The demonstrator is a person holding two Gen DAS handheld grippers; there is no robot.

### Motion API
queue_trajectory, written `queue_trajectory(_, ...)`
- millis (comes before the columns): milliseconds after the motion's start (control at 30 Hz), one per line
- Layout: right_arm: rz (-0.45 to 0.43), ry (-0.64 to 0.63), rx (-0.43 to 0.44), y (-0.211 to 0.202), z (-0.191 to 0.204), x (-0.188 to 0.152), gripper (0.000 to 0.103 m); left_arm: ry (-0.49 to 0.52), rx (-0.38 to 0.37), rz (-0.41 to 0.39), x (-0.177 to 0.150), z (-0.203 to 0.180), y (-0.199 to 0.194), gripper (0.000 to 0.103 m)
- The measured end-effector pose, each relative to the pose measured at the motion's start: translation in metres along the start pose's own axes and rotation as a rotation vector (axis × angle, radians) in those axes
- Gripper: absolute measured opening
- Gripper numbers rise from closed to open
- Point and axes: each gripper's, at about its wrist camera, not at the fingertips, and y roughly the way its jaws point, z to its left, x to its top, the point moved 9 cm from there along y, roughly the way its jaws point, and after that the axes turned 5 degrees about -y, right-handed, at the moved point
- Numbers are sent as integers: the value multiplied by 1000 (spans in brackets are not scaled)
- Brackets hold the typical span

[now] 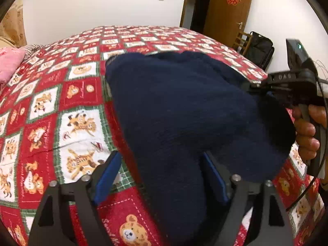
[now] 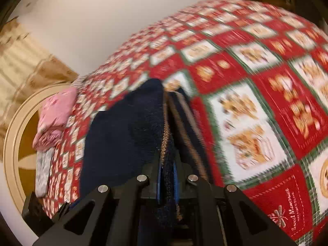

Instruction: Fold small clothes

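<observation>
The dark navy knitted garment (image 1: 184,112) lies in a soft heap on the red, white and green bear-print quilt (image 1: 51,106), well apart from the pink cushion (image 1: 8,65) at the quilt's left edge. Judged from its thick, limp knit, the garment is light, pliable and not slippery; it will sag and bunch when lifted, so grip it at an edge or hem, not mid-panel. The left gripper (image 1: 162,176) points steeply down at the garment's near end, its blue-padded jaws spread wide; a lobe of knit sits between them, and the pads do not appear to press it. To the garment's right, the right gripper (image 2: 168,181) is angled down likewise, a person's hand (image 1: 307,131) on its handle. Its jaws are pinched nearly together on a garment edge showing tan-striped trim (image 2: 164,143).
</observation>
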Motion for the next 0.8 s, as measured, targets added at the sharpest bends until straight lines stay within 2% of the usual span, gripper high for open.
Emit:
queue_trajectory(133, -4, -19, -54, 5, -12, -4, 9, 7, -15, 13, -6, -3, 3, 85)
queue_trajectory(167, 2, -26, -63, 6, -10, -4, 9, 12, -17, 16, -7, -4, 3, 88)
queue_trajectory(267, 7, -121, -104, 0, 0, 2, 11, 1, -20, 20, -11, -2, 5, 89)
queue_trajectory(300, -9, -162, -132, -7, 6, 7, 15, -6, -26, 22, -12, -2, 6, 89)
queue_trajectory(400, -107, -265, -212, -31, 27, 26, 15, -16, -29, 18, -13, -1, 6, 90)
queue_trajectory(467, -158, -333, -209, -39, 50, 39, 16, -20, -27, 16, -14, -1, 6, 92)
queue_trajectory(500, -168, -375, -189, -38, 66, 44, 21, -21, -25, 18, -15, -2, 6, 93)
queue_trajectory(533, -163, -413, -170, -33, 78, 47, 36, -19, -24, 22, -15, -2, 7, 93)
queue_trajectory(600, -127, -471, -129, -14, 101, 49, 50, -23, -22, 26, -17, -2, 8, 94)
queue_trajectory(667, -74, -499, -120, 8, 112, 46, 50, -29, -20, 28, -17, -1, 8, 96)
queue_trajectory(700, -41, -517, -139, 22, 112, 45, 50, -33, -22, 30, -17, 0, 9, 96)
queue_trajectory(800, -16, -523, -237, 48, 98, 48, 50, -50, -26, 37, -18, 2, 9, 99)
